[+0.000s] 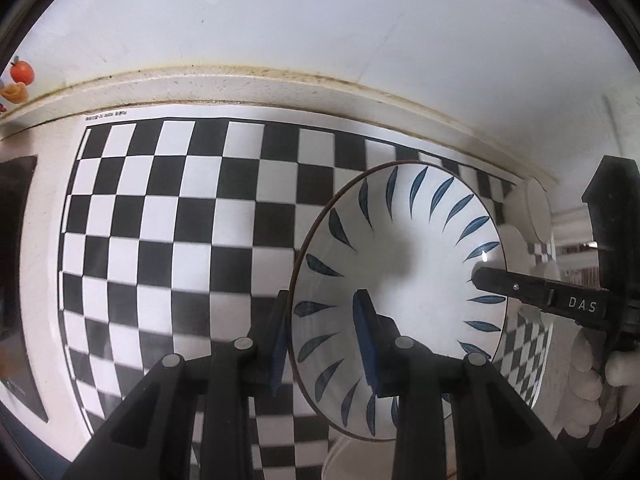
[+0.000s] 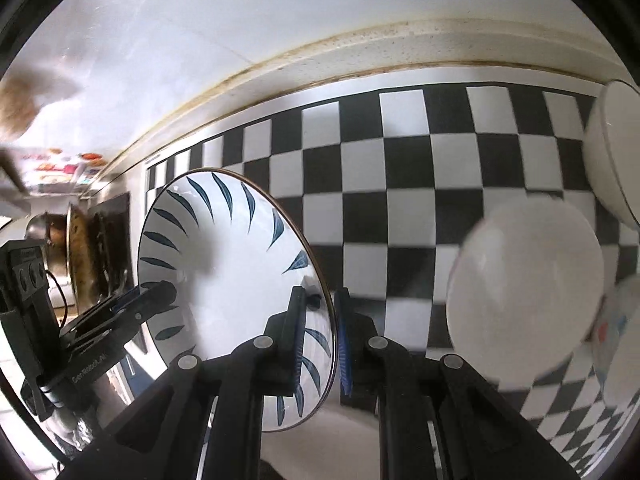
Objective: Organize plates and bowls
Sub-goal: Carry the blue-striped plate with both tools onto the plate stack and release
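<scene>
A white bowl [image 1: 400, 272] with blue leaf strokes round its inside hangs tilted above the checkered mat [image 1: 180, 220], held from both sides. My left gripper [image 1: 324, 340] is shut on the bowl's left rim, one blue pad inside and one outside. My right gripper [image 2: 322, 340] is shut on the opposite rim of the bowl [image 2: 224, 272] in the same way. Each gripper shows in the other's view: the right gripper [image 1: 486, 280] at the bowl's right edge, the left gripper [image 2: 160, 296] at its left edge.
A plain white bowl [image 2: 524, 292] lies on the mat to the right, with a white dish [image 2: 612, 152] leaning behind it and a patterned dish [image 2: 620, 340] in front. A pan [image 2: 80, 248] stands far left. The wall [image 1: 280, 20] rises behind the counter. A white-gloved hand [image 1: 588, 392] holds the right gripper.
</scene>
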